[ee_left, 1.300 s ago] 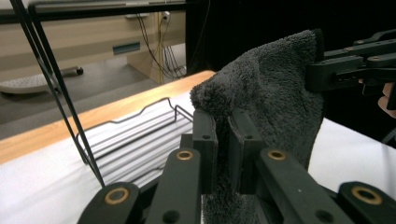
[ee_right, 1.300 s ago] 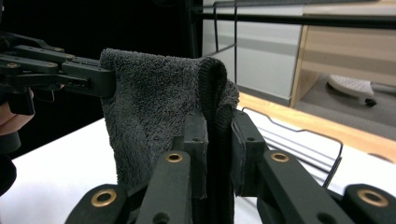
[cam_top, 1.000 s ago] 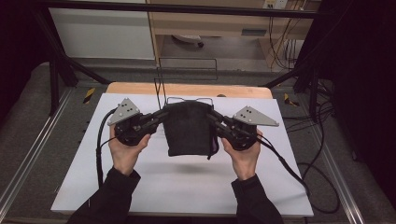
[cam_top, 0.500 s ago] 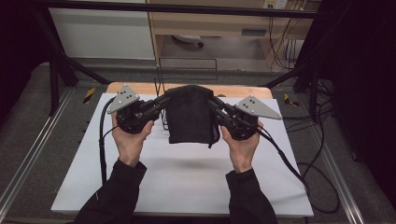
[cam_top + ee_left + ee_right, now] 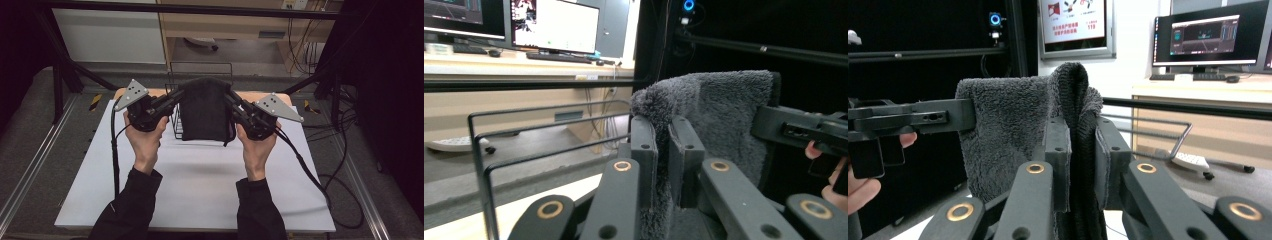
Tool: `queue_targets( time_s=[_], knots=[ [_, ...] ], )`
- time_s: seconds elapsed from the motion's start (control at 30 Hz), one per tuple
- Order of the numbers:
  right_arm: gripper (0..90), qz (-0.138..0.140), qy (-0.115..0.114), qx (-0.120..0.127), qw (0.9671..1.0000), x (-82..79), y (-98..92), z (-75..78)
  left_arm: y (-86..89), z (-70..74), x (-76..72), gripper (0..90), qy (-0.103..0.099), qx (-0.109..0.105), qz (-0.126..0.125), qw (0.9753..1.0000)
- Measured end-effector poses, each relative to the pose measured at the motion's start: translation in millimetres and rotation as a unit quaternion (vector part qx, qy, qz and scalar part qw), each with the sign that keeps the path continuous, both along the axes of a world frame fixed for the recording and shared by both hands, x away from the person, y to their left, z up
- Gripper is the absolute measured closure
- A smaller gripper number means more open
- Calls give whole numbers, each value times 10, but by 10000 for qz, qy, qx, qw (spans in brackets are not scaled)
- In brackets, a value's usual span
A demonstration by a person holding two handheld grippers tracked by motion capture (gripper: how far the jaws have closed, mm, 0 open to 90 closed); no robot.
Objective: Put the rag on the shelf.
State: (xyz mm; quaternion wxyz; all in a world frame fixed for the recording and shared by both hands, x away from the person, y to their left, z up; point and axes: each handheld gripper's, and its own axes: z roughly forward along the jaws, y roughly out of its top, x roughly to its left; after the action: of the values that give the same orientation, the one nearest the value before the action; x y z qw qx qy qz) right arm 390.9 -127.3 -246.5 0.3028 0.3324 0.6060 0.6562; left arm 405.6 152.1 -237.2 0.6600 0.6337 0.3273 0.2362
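A dark grey fluffy towel [image 5: 205,110] hangs folded between my two grippers, held up above the white table top. My left gripper [image 5: 176,96] is shut on the towel's upper left corner [image 5: 659,105]. My right gripper [image 5: 231,98] is shut on its upper right corner [image 5: 1075,95]. In the left gripper view the pile of the towel [image 5: 724,120] bulges over the jaws, and the right gripper's jaw [image 5: 799,131] clamps its far edge. A black wire rack [image 5: 176,107] stands right behind and partly under the towel; its bars [image 5: 524,145] run to the left of my left jaws.
The white sheet [image 5: 200,180] covers the table, with a wooden edge [image 5: 120,92] at the back. Black frame struts [image 5: 65,65] flank the table. Cables [image 5: 310,170] trail off the right side. Monitors [image 5: 1213,35] and a desk stand beyond.
Both grippers have carried the towel up and away from me, from over the middle of the table to the wire rack at the back.
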Motion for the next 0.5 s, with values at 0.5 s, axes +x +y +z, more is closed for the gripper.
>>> queue_targets(
  time_s=[0.5],
  knots=[
    [800, -22, -498, 121, 9987, -13, 72, 397, 24, 386, -25, 825, -526, -196, 216, 9982]
  ],
)
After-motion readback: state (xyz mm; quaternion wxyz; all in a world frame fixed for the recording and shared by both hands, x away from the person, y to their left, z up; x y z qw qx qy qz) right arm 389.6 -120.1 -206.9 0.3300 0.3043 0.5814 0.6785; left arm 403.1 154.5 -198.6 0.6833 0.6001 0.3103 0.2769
